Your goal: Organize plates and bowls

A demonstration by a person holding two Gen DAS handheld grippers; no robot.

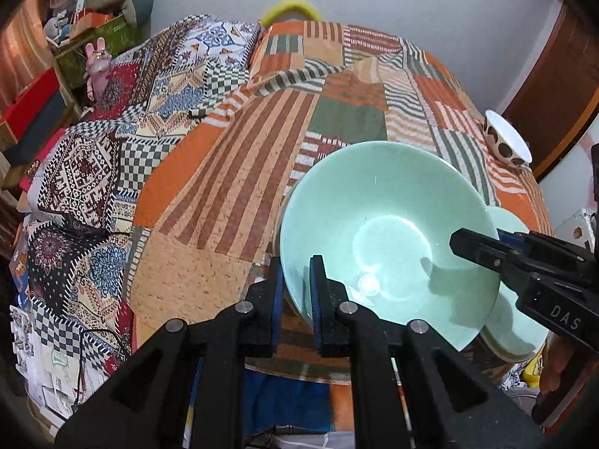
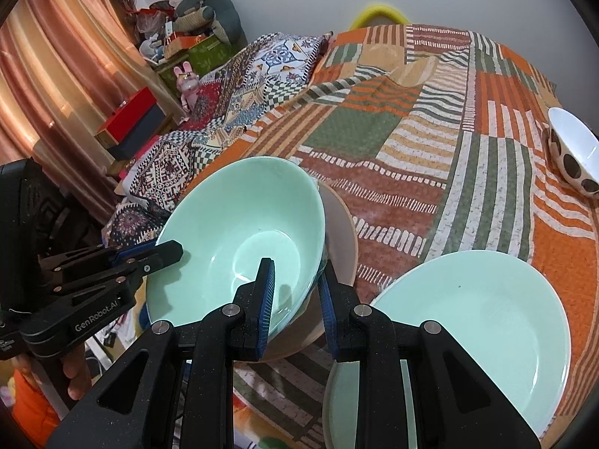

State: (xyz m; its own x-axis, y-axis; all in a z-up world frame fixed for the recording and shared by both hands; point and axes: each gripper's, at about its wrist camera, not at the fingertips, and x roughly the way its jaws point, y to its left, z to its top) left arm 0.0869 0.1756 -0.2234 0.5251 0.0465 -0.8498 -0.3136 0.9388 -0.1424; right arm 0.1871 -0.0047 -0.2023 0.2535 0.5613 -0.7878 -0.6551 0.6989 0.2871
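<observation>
A mint green bowl (image 1: pixel 389 239) (image 2: pixel 243 239) is held over the patchwork bed. My left gripper (image 1: pixel 297 273) is shut on its near-left rim, one finger inside and one outside. My right gripper (image 2: pixel 295 280) is shut on the opposite rim; it shows in the left wrist view (image 1: pixel 471 247) reaching in from the right. A beige plate (image 2: pixel 340 232) sits under the bowl. A mint green plate (image 2: pixel 483 321) (image 1: pixel 513 321) lies to the right. A white bowl with brown dots (image 1: pixel 505 142) (image 2: pixel 574 149) stands at the far right.
The bed is covered with an orange striped patchwork cover (image 1: pixel 284 119). A patterned quilt (image 1: pixel 123 142) lies on its left. Boxes, a pink bunny toy (image 1: pixel 98 67) and clutter stand at the far left by a curtain (image 2: pixel 56 86). A yellow ring (image 2: pixel 378 13) lies at the headboard.
</observation>
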